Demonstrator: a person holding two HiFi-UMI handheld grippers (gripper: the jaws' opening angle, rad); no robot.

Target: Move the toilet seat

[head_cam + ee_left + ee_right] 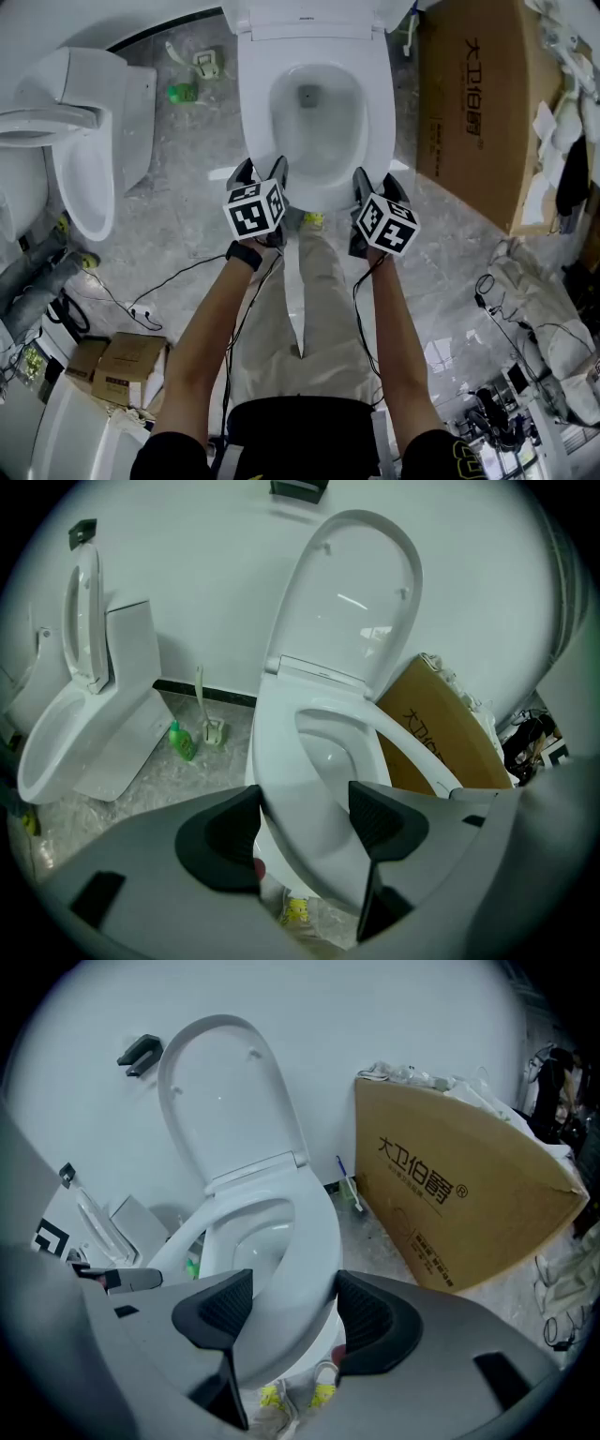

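While set fairly wide, grasping all the same: pads [230,841] of the left gripper [305,822] pressed on either side of the toilet seat [378,112], across its front band at about 7 o'clock of the ring. Same on the right gripper [292,1312], with ribbed pads [361,1321] against the band at about 5 o'clock.

Seat down over the bowl [317,131], with the lid [352,602] raised against the wall at 12 o'clock.

Just behind the jaws, a marker cube on the left [253,208] and another on the right [386,225]. Then bare forearms, with a black watch [244,255] on the left wrist.

Farther out, at 3 o'clock of the toilet, a large cardboard box [469,103] with printed characters, near but apart. At 9 o'clock, a second toilet [84,141]. Between the two, by the wall at about 10 o'clock, a green bottle [183,93] beside a toilet brush [206,64] in its holder.

Toward 7 o'clock of the head view, small cardboard boxes [127,366], with cables [141,300] trailing over the grey stone-patterned floor [187,187].
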